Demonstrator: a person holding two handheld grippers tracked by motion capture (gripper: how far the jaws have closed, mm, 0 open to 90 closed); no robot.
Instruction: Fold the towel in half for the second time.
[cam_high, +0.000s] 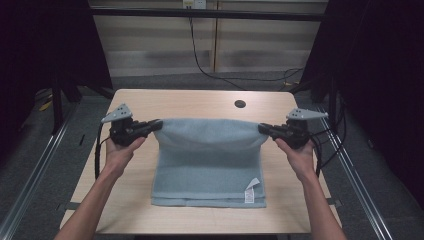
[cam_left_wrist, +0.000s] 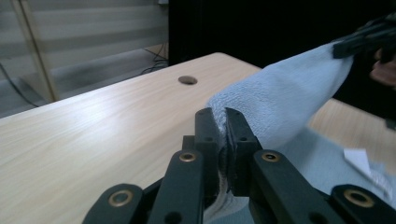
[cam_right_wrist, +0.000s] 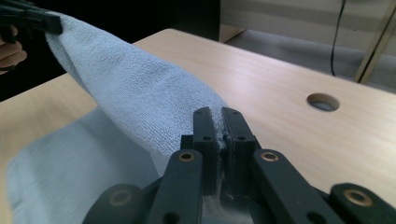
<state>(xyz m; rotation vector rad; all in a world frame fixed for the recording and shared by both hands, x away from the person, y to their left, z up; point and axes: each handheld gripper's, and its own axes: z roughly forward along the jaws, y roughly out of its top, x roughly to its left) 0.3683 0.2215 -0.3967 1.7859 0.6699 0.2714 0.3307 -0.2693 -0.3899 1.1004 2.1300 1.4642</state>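
While both hands hold level above the table (cam_high: 150, 100), the left gripper (cam_high: 159, 124) has its jaws clamped tight on one far corner of the towel (cam_high: 210, 160); the right gripper (cam_high: 262, 129) is pinched just as hard on the other far corner; cloth shows squeezed between each pair of black jaws; the far edge hangs stretched between them, sagging a little in the middle; the near edge, with its white label (cam_high: 251, 190), lies flat on the wood.

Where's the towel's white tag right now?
In the high view the white tag lies at the near right corner of the towel, flat on the table, below the right gripper.
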